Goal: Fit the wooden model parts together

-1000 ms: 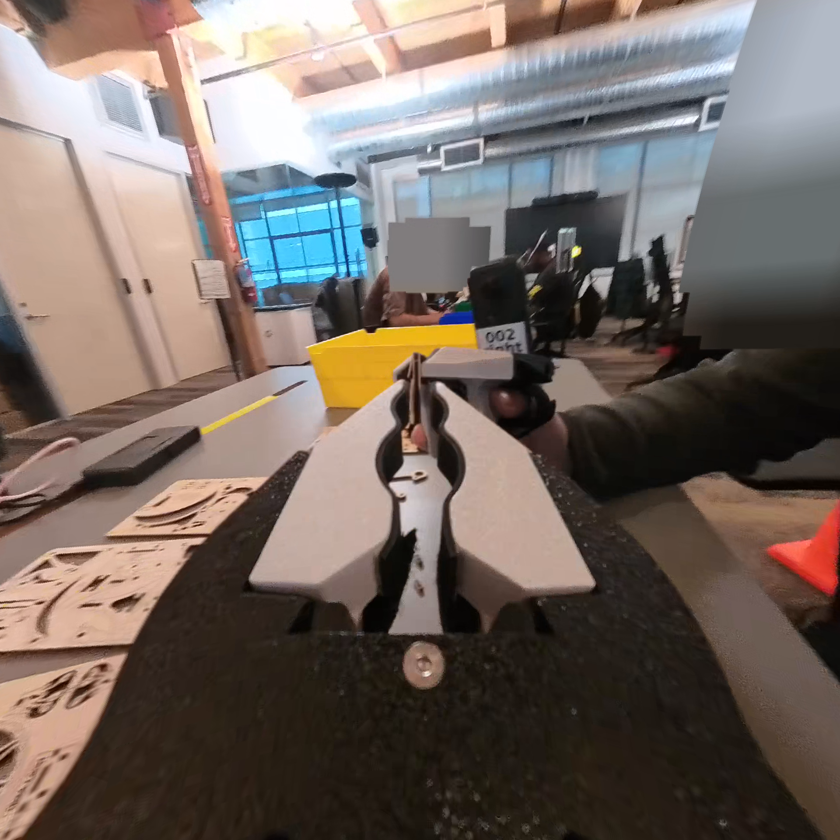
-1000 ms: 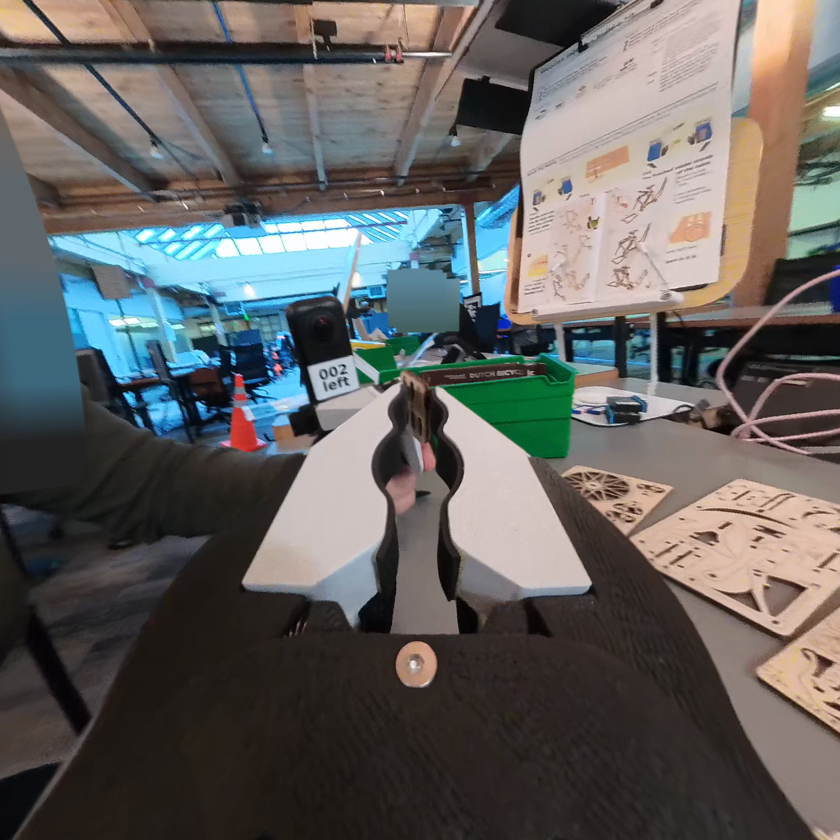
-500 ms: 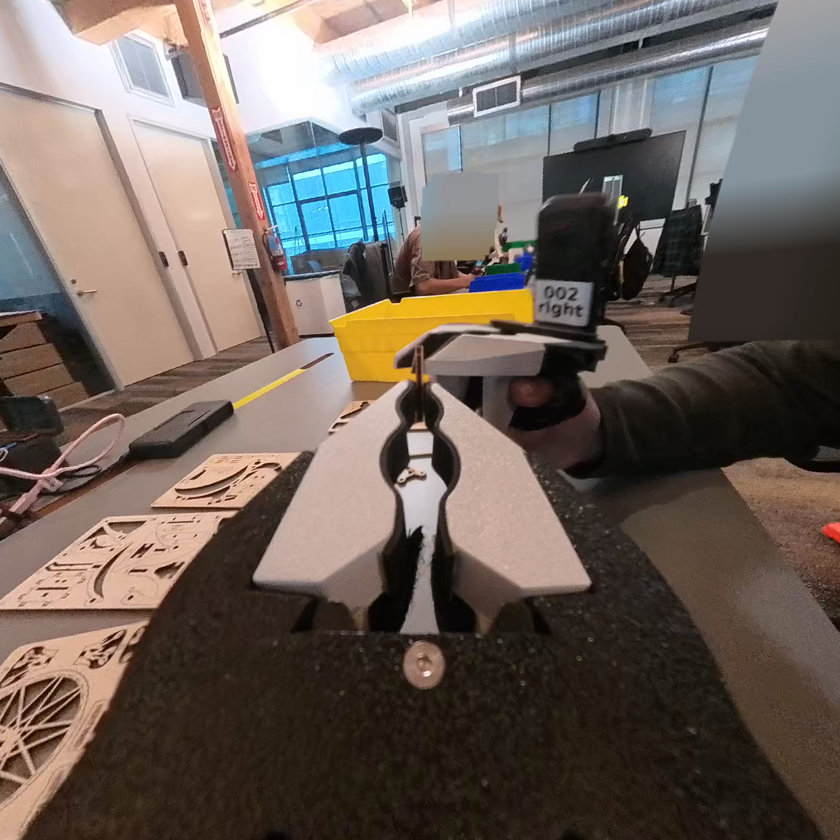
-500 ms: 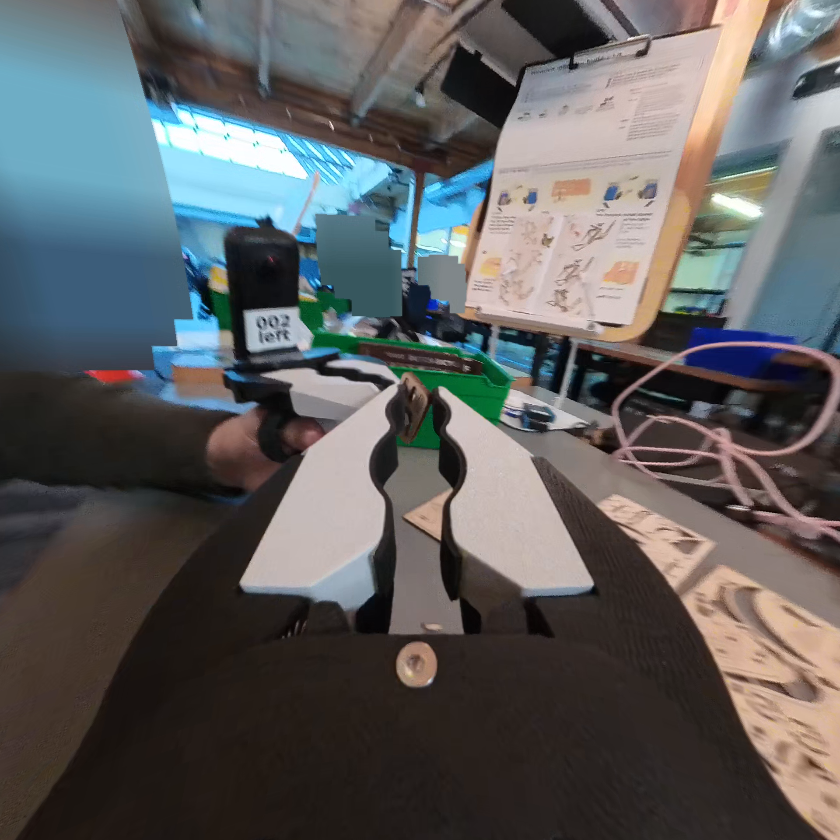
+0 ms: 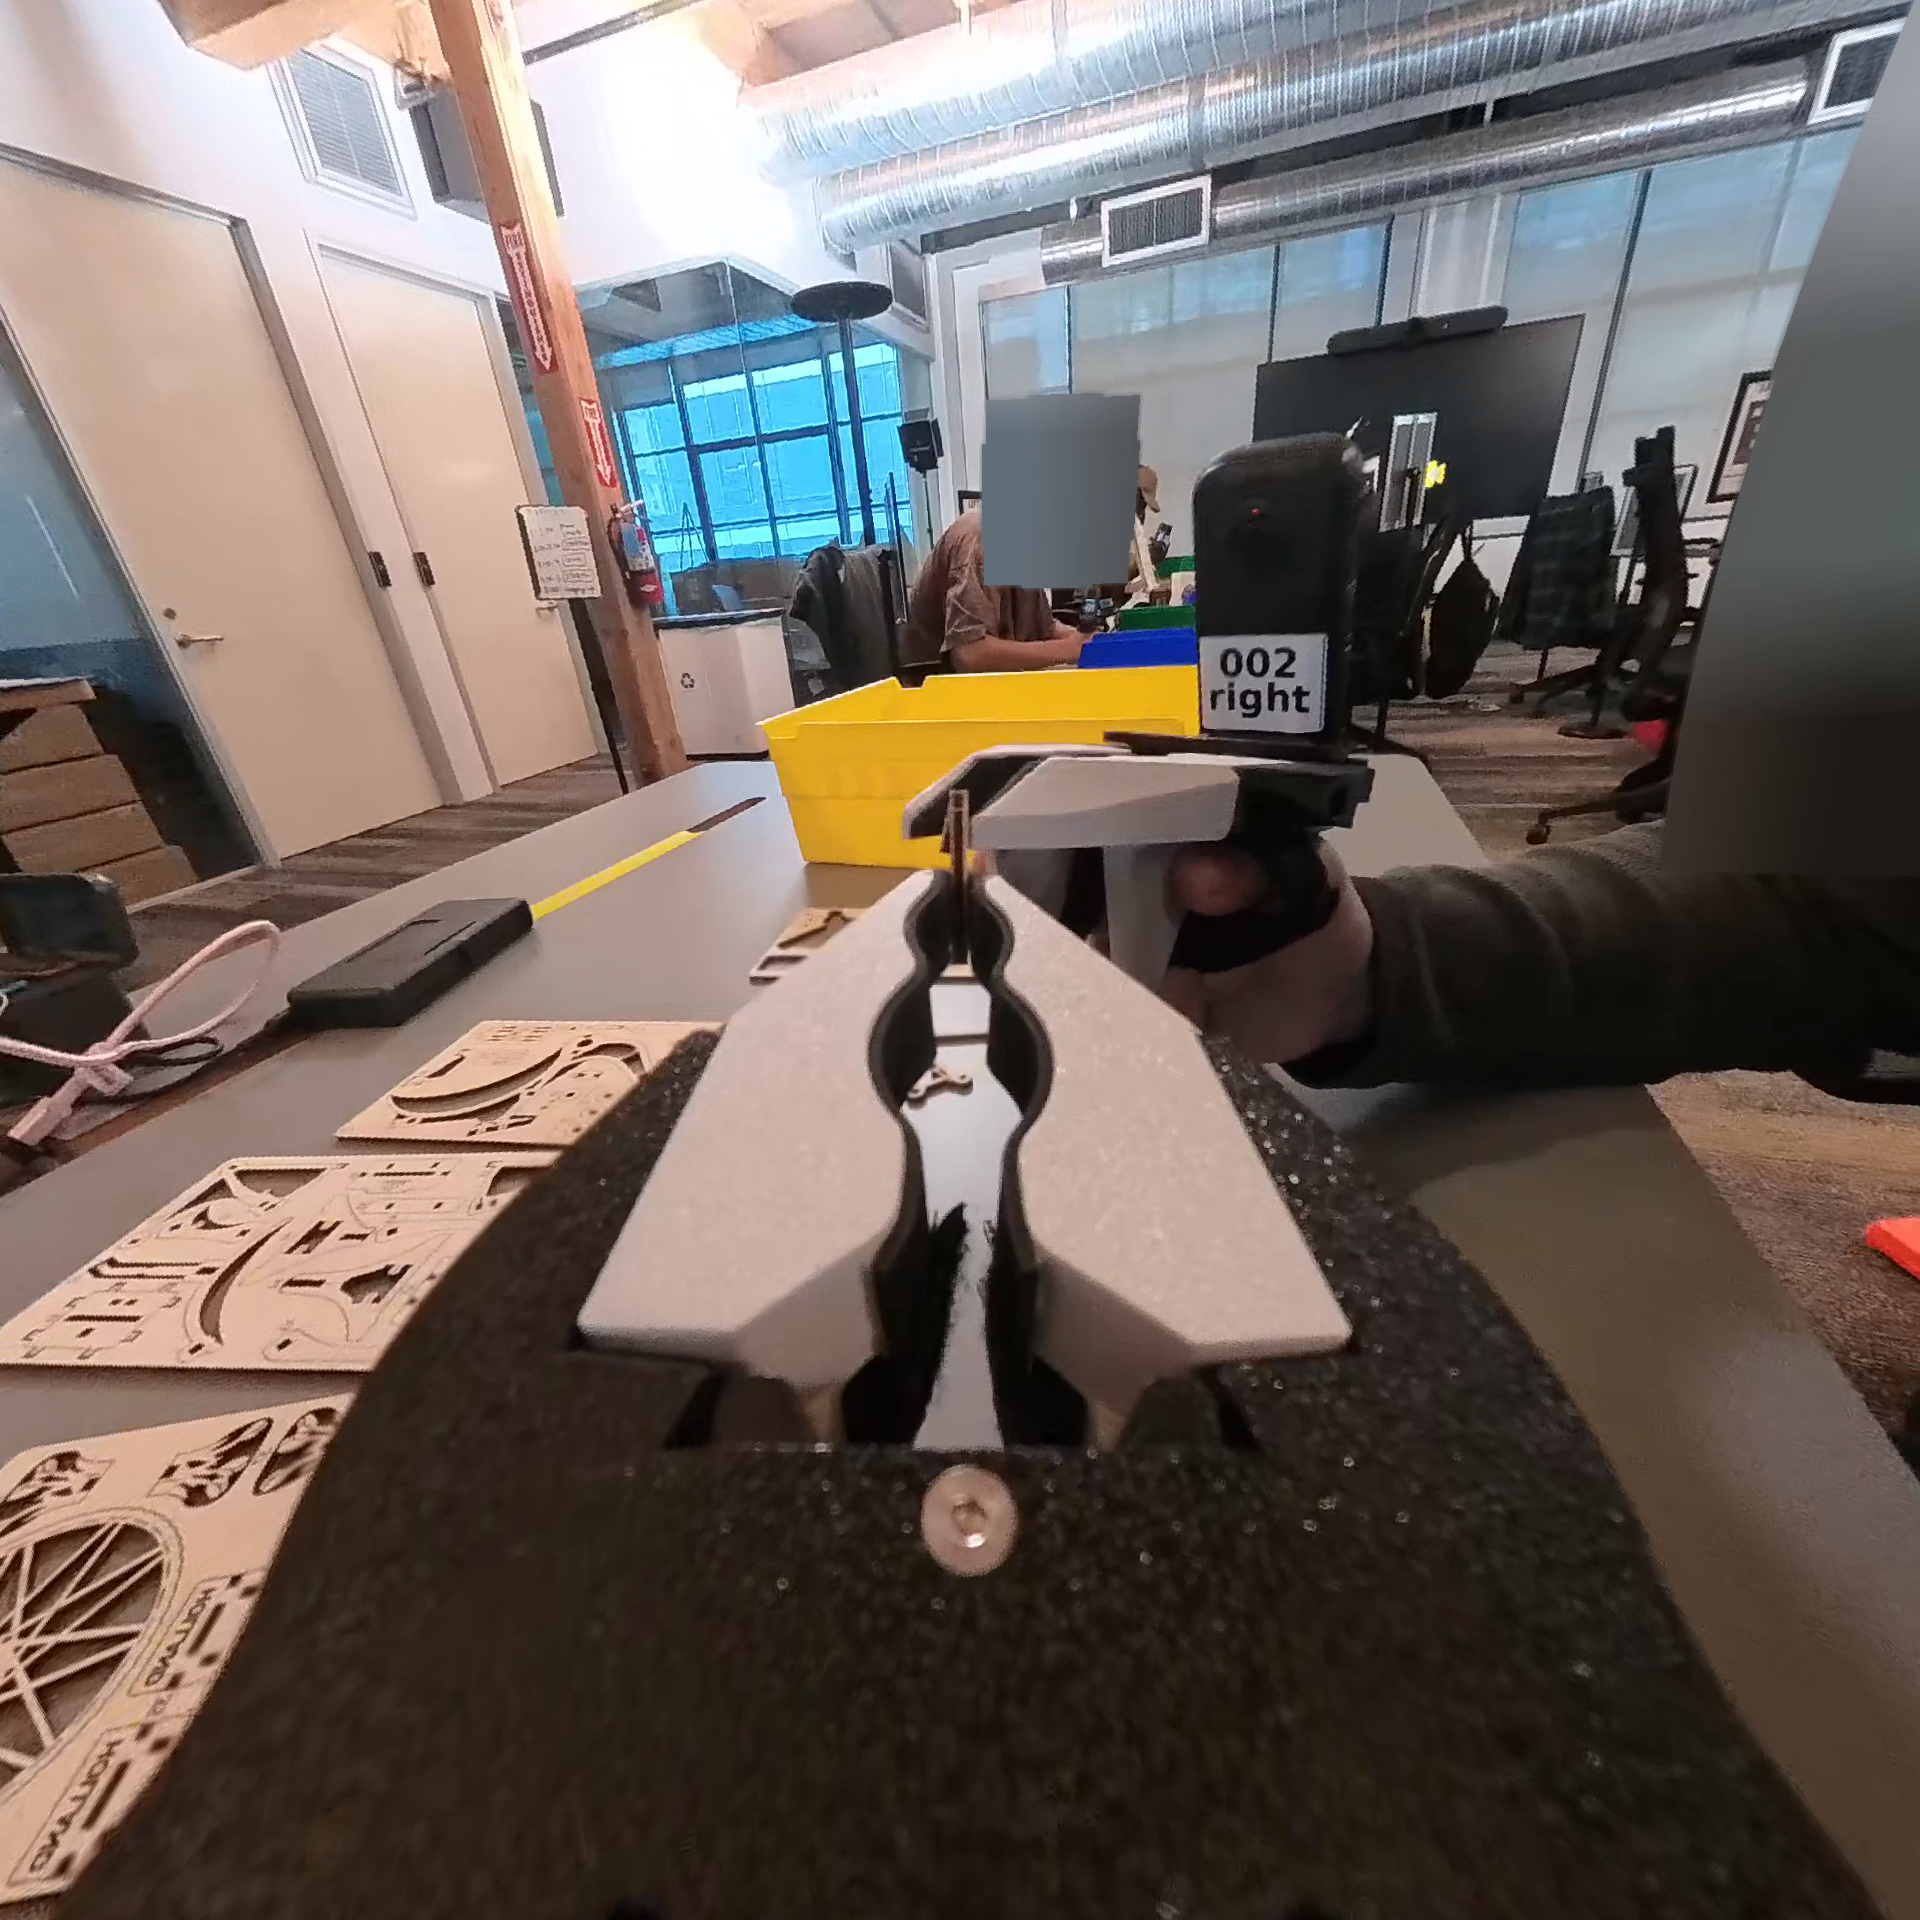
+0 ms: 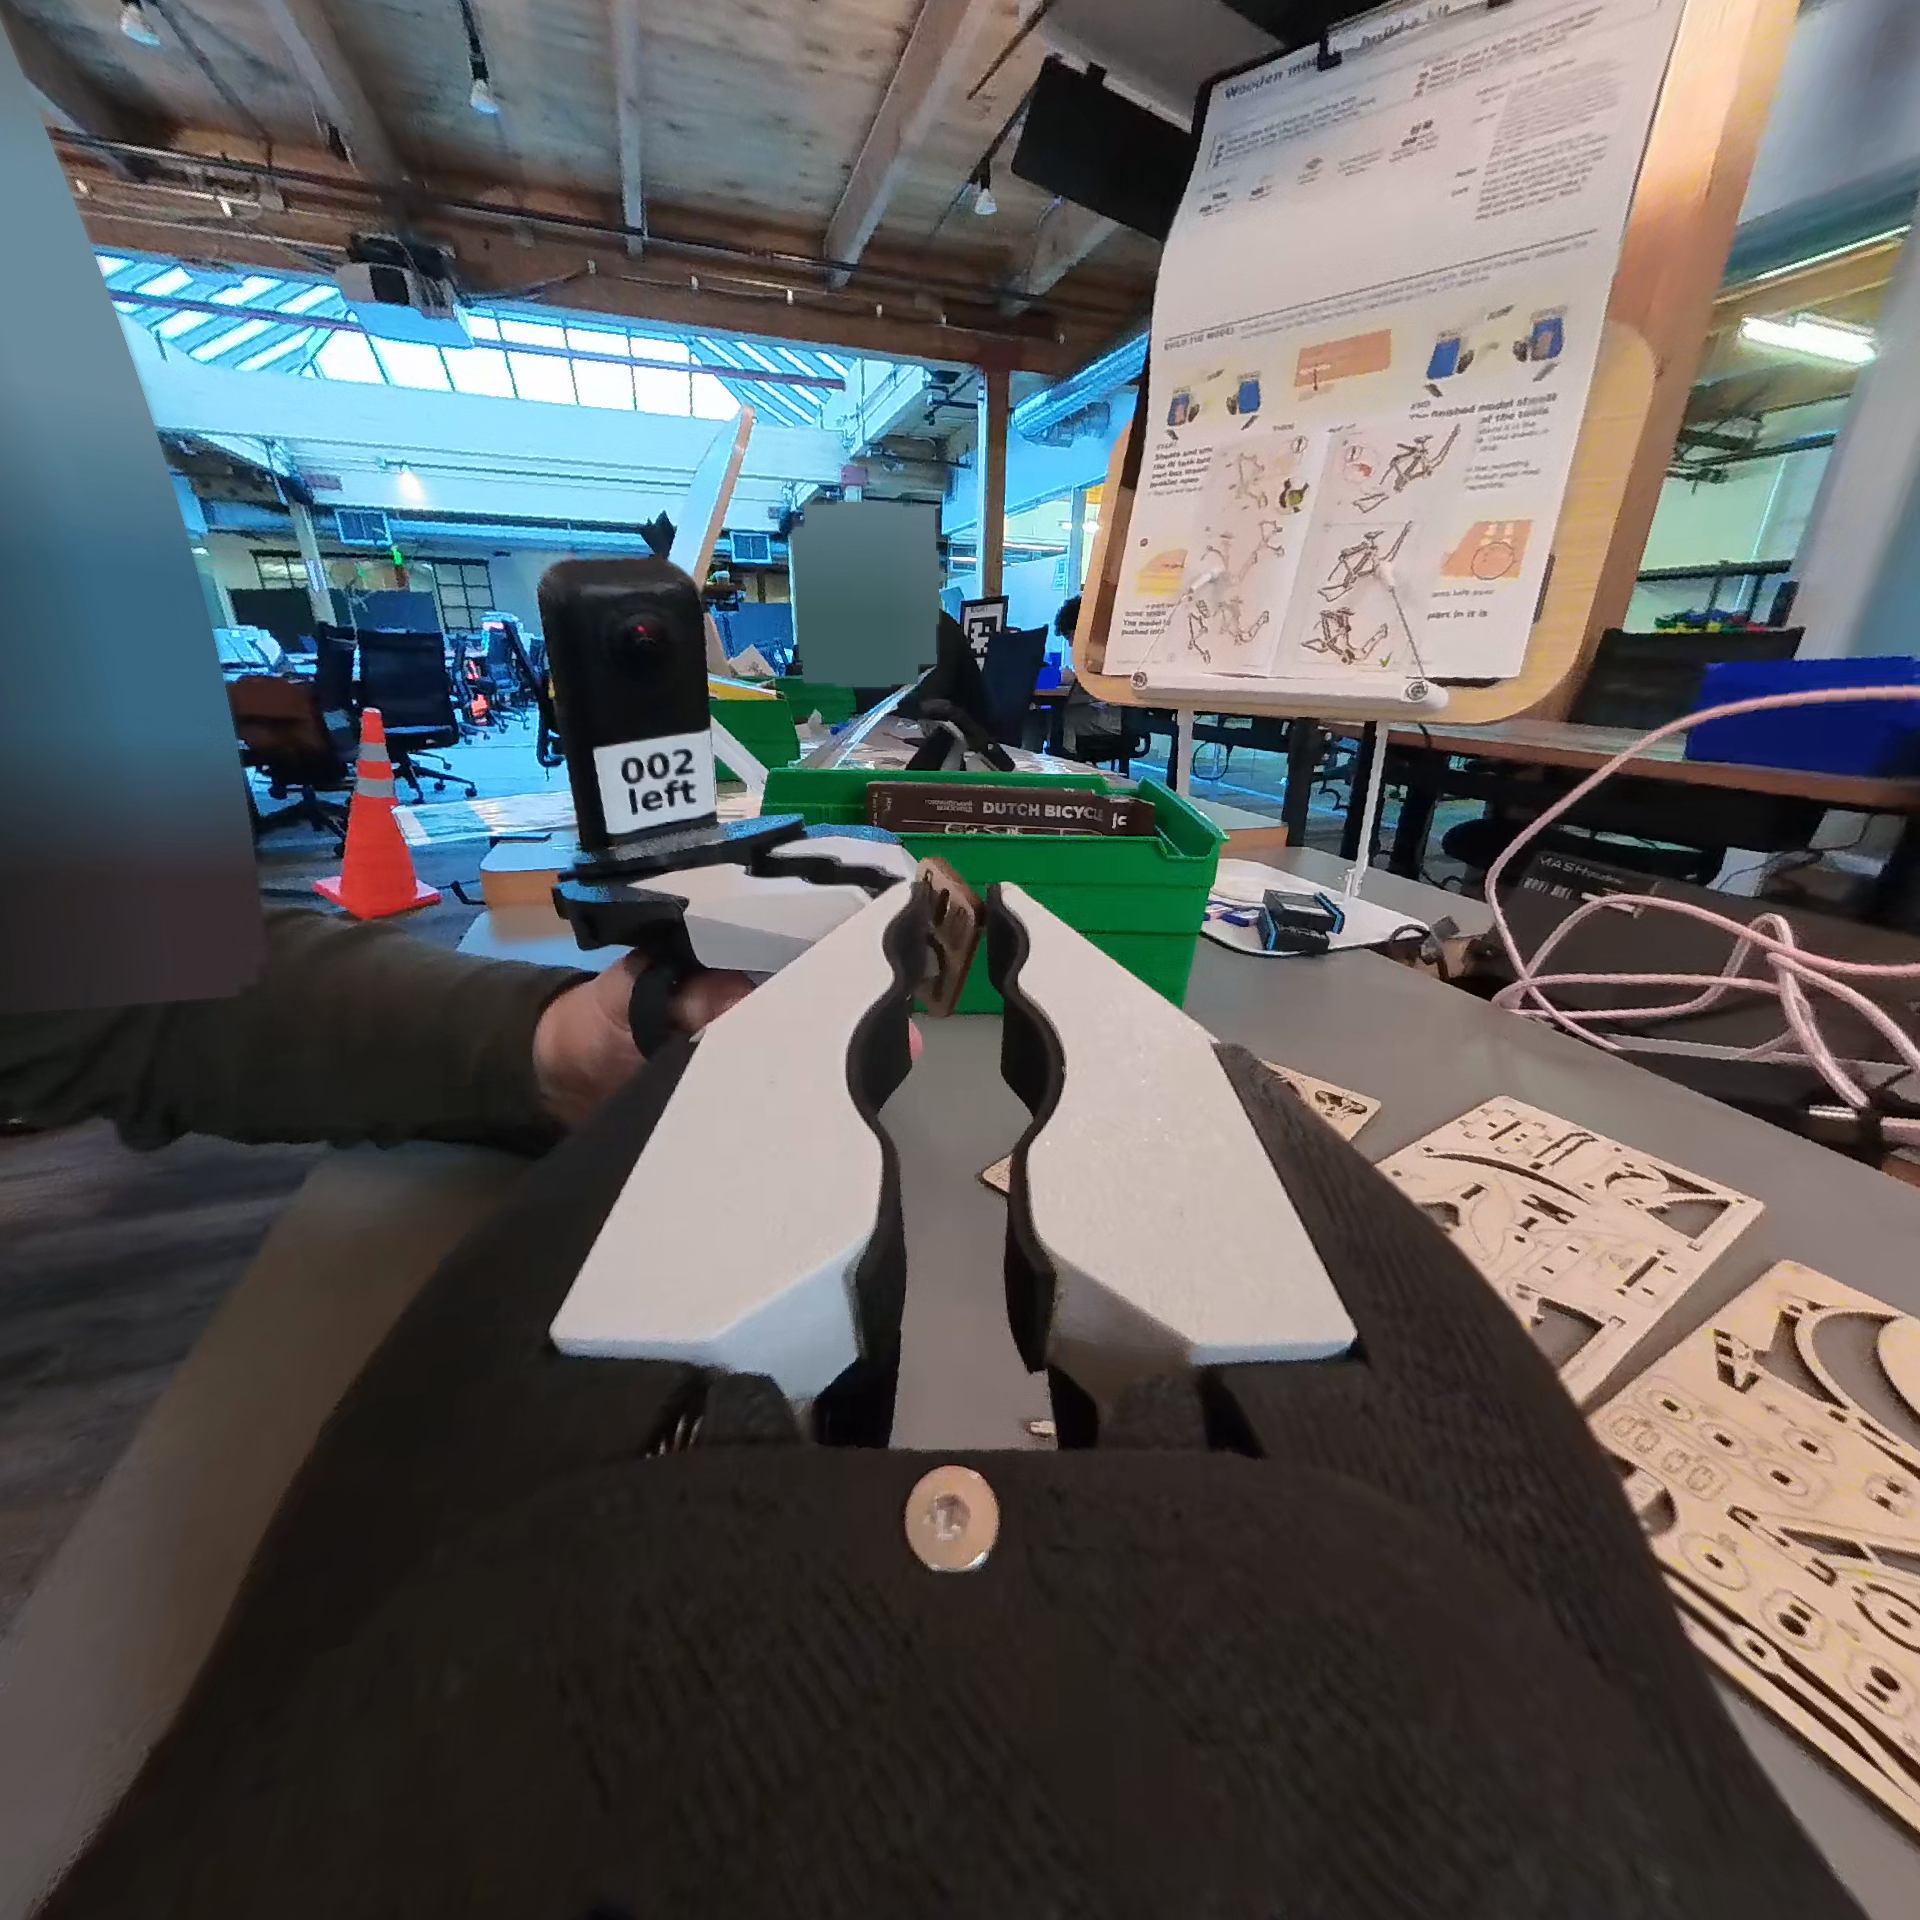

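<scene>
**Fingers on both grippers pinch small wooden parts, tip to tip above the table**

Left gripper (image 5: 961,894) fingers (image 5: 790,1122) are nearly together, tips clamped on a thin wooden part (image 5: 958,831) seen edge-on, standing upright out of the tips. Right gripper (image 6: 951,920) fingers (image 6: 1132,1164) are narrow too, gripping a small dark-brown flat wooden piece (image 6: 948,935) with cut-outs, tilted slightly. In the left wrist view the right gripper's tips sit right at the top of the thin part; can't tell whether the two pieces actually touch.

Both grippers are held above the grey table (image 5: 665,914), each by a hand: right hand (image 5: 1288,966) in a dark sleeve, left hand (image 6: 582,1039) likewise.

A small loose wooden bit (image 5: 940,1086) lies on the table under the left gripper. Laser-cut wooden sheets (image 5: 260,1257) lie flat on the table on the left gripper's left side; same sheets (image 6: 1569,1216) show to the right in the right wrist view.

Further out: yellow bin (image 5: 935,758), black flat case (image 5: 416,961), green bin (image 6: 1091,883) holding a dark box, pink cable (image 6: 1683,956), instruction sheet on a clipboard stand (image 6: 1382,395), orange cone (image 6: 374,821) on the floor.
</scene>
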`<state>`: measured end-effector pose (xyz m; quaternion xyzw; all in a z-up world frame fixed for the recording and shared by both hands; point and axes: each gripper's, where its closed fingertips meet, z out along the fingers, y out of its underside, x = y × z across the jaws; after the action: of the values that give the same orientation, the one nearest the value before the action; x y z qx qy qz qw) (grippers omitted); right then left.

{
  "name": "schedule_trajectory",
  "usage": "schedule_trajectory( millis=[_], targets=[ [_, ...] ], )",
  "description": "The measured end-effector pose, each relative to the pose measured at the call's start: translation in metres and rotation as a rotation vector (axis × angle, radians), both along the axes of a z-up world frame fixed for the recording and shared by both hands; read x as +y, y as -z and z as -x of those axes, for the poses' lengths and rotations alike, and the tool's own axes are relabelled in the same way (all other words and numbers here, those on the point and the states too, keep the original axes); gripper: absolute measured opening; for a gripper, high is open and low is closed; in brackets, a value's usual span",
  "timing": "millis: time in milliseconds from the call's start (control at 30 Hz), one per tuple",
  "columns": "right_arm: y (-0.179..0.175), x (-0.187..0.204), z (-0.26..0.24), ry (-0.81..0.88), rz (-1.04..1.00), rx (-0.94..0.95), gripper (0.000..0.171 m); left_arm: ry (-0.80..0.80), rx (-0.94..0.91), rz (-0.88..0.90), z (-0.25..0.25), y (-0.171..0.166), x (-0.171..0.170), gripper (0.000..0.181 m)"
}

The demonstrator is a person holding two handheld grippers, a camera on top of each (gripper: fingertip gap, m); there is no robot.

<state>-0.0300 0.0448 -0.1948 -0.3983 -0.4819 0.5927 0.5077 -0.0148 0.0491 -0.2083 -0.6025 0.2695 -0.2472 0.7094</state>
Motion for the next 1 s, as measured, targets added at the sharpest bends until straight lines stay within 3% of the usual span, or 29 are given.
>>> schedule_trajectory(
  millis=[567, 1000],
  targets=[
    [0.001, 0.003, 0.0, 0.021, -0.009, -0.012, 0.012, -0.041, -0.006, -0.001, 0.007, -0.002, 0.003, 0.0],
    [0.005, 0.02, 0.003, 0.184, 0.013, -0.027, 0.024, -0.199, 0.167, -0.051, 0.01, 0.006, 0.01, 0.0]
  ],
)
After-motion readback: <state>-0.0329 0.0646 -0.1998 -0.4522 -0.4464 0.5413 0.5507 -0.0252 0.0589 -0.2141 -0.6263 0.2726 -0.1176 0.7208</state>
